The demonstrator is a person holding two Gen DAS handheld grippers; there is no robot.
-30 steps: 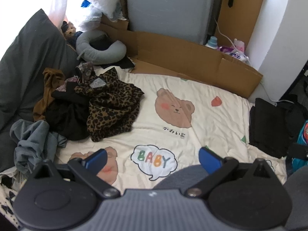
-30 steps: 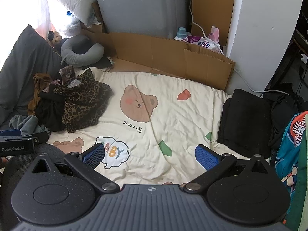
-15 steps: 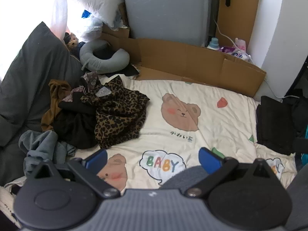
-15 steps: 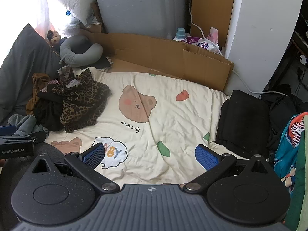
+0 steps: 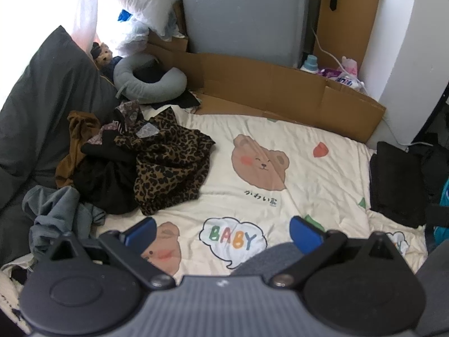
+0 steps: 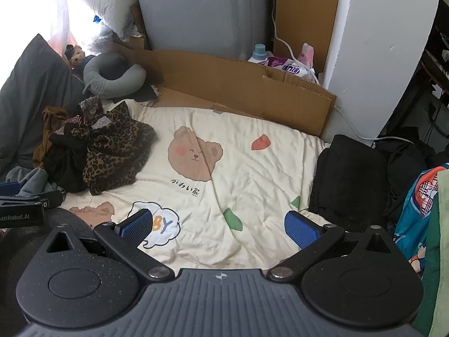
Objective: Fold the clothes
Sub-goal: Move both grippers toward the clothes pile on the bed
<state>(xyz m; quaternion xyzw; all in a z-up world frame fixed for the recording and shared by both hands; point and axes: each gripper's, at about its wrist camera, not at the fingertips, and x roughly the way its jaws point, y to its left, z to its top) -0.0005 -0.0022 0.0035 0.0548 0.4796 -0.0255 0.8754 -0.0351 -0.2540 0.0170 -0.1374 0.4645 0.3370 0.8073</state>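
A heap of unfolded clothes lies at the left of the cream bear-print blanket [image 5: 308, 185]: a leopard-print garment [image 5: 171, 165] on top, a black one [image 5: 103, 185], a brown one [image 5: 75, 137] and a grey one [image 5: 56, 210] in front. The same leopard-print garment [image 6: 112, 151] shows in the right wrist view. A folded black garment [image 6: 348, 179] rests at the blanket's right edge. My left gripper [image 5: 221, 231] hangs open above the blanket's near side, holding nothing. My right gripper [image 6: 219, 226] is open and empty too, right of the left gripper's side [image 6: 22, 207].
A cardboard sheet [image 5: 280, 92] lines the far edge of the blanket. A grey neck pillow [image 5: 148, 84] and a small teddy [image 5: 102, 53] sit at the back left, beside a dark cushion [image 5: 42, 106]. Colourful clothes [image 6: 421, 196] hang at the far right.
The left gripper has drawn back and to the left, so the clothes heap and the "BABY" print slid right in its view. The right gripper has barely shifted. Both stay open.
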